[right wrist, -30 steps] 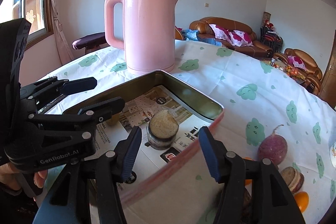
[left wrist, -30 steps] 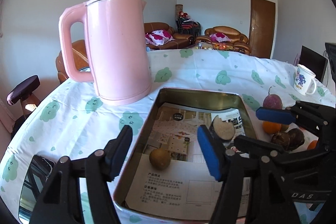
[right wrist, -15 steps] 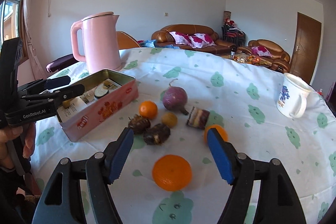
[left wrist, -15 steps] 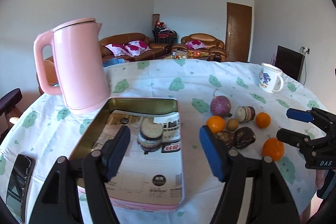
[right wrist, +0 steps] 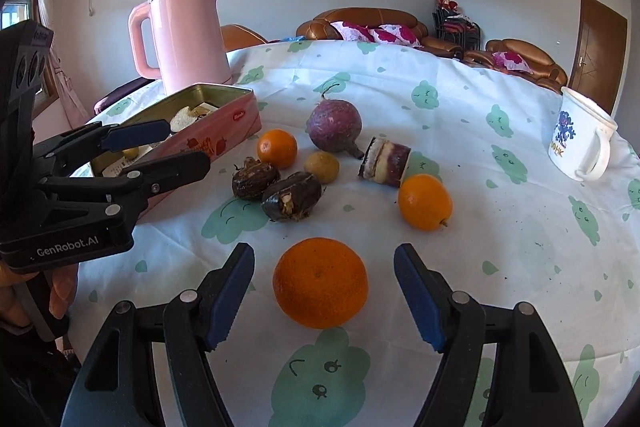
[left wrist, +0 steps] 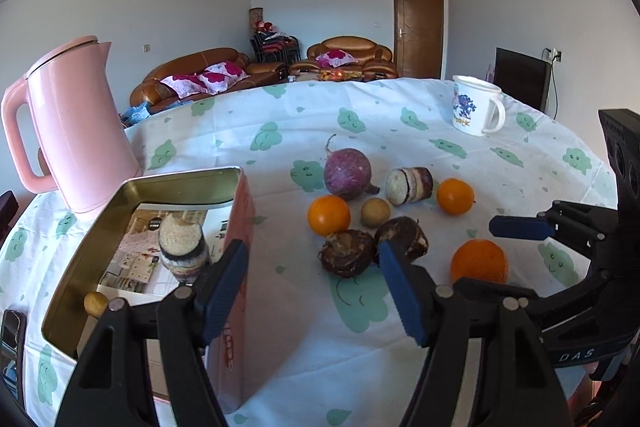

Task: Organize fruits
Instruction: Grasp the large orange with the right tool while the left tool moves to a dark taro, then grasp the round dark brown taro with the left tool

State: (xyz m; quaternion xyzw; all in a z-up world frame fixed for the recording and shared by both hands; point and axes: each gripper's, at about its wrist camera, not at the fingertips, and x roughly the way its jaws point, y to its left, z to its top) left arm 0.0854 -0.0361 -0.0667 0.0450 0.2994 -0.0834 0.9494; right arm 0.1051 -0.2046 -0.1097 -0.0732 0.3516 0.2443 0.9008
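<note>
A large orange [right wrist: 320,283] lies on the cloth between the fingers of my right gripper [right wrist: 324,299], which is open, with a gap at each pad. My left gripper [left wrist: 312,291] is open and holds nothing. It hangs beside the pink tin [left wrist: 180,183], just short of two dark brown fruits [left wrist: 346,253]. Inside the tin are a cut taro piece [left wrist: 182,251] and a small brown fruit [left wrist: 96,303]. Beyond them on the cloth lie a purple radish [right wrist: 334,125], two smaller oranges [right wrist: 425,202], a tan fruit [right wrist: 322,167] and another cut taro piece [right wrist: 385,159].
A pink kettle [left wrist: 76,131] stands behind the tin. A white mug [right wrist: 580,135] sits at the far right. A phone [left wrist: 12,339] lies at the table's left edge. A hand [right wrist: 60,287] holds the left gripper low on the left.
Both grippers have swung right, from over the tin to the loose fruit. The right jaws widened, and the large orange now lies between them.
</note>
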